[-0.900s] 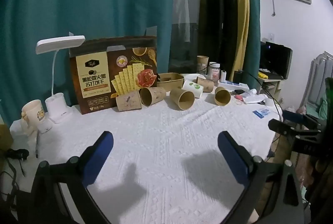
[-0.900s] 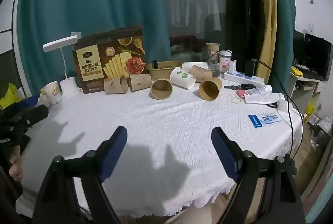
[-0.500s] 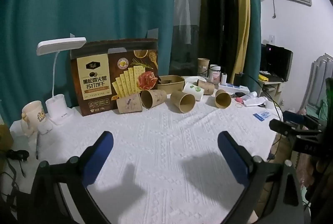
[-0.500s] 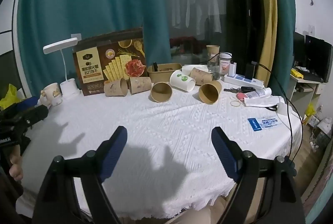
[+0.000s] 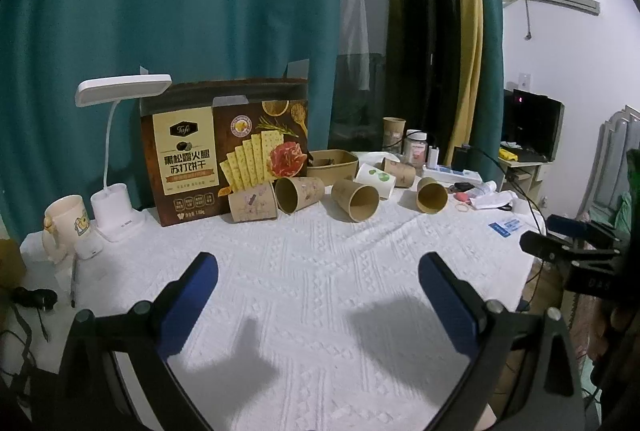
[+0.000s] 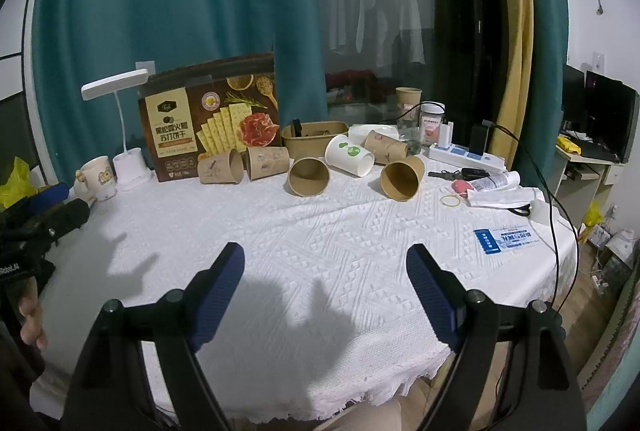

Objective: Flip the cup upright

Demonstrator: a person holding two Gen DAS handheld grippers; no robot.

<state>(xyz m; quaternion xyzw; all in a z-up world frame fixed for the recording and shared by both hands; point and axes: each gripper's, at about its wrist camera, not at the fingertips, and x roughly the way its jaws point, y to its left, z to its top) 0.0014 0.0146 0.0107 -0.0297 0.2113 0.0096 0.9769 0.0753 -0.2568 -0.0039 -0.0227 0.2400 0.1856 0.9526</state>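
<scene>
Several paper cups lie on their sides in a row at the back of the white-clothed table (image 5: 312, 271): brown cups (image 5: 355, 199) (image 5: 431, 195) (image 5: 300, 193) (image 5: 252, 206) and a white cup with green marks (image 5: 376, 179). In the right wrist view the same row shows, with brown cups (image 6: 309, 176) (image 6: 402, 178) and the white cup (image 6: 349, 160). My left gripper (image 5: 318, 267) is open and empty above the table's near part. My right gripper (image 6: 325, 259) is open and empty, also well short of the cups.
A cracker box (image 5: 228, 147) stands behind the cups, with a desk lamp (image 5: 120, 159) and a mug (image 5: 66, 223) to its left. A brown paper bowl (image 6: 314, 139), an upright cup (image 6: 408, 102), a jar, a power strip (image 6: 466, 155), cables and a blue card (image 6: 506, 239) lie at the right.
Both grippers have drawn back slightly and risen; the cups look a little farther off. Both stay open, and nothing on the table has moved.
</scene>
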